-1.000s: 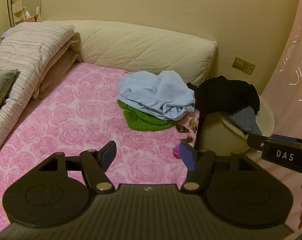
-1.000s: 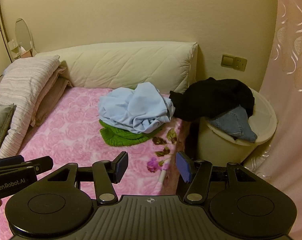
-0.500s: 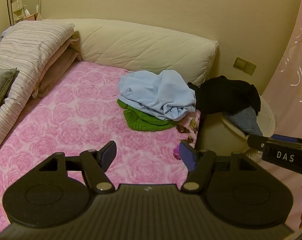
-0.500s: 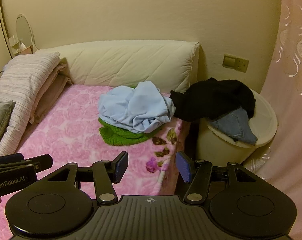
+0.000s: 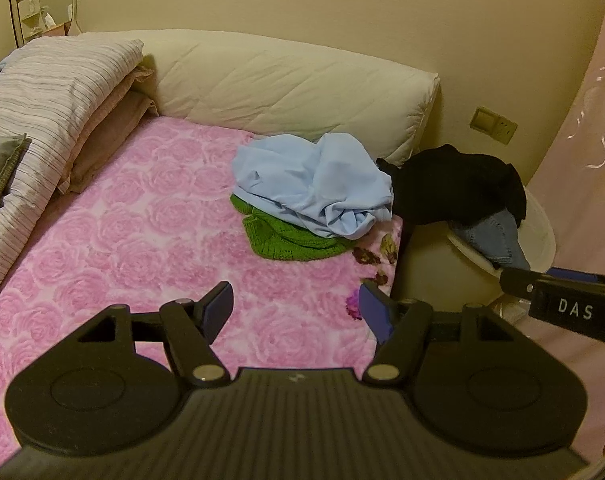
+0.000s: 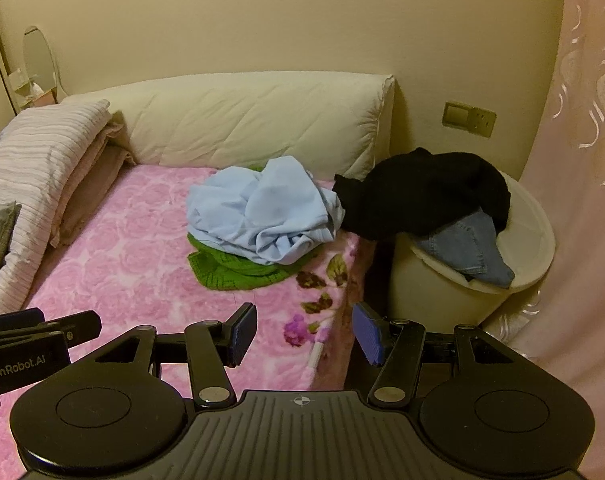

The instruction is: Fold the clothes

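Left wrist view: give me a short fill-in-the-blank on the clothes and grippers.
1. The light blue garment lies on top of a ____ knitted one.
2. The black garment hangs over the ____ beside the bed.
3. The left gripper and right gripper are both ____.

Missing words: green; basket; open

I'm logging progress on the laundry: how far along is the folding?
Nothing looks folded yet. The light blue garment lies crumpled on the green knit sweater on the bed; the black garment and jeans hang over the white basket. Nothing is in hand: the left hand-held gripper and right hand-held gripper are open, empty. All four remain.
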A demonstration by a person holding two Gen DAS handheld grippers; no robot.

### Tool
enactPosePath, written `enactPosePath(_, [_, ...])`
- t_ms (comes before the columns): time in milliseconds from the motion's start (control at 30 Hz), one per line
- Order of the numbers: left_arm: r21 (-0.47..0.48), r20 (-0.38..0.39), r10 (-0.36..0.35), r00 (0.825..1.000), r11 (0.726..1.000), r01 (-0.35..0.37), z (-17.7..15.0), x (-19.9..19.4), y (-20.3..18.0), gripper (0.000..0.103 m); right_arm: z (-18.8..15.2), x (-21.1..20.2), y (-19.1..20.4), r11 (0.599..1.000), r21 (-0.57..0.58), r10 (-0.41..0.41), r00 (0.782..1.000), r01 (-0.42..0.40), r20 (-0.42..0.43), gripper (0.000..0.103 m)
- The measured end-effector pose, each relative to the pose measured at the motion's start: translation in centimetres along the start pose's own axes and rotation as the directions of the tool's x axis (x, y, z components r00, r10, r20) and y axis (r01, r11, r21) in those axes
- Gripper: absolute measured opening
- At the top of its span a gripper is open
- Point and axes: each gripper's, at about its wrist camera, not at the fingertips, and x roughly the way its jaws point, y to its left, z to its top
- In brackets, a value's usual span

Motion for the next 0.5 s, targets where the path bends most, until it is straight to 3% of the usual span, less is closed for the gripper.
enactPosePath(500, [-0.007,-0.049,0.006,0.999,1.0,-0.007,2.2,5.1,-0.2,0.066,2.0,5.6,-1.2,1.0,0.009,-0.008,0.997,0.009,-0.071,0.057])
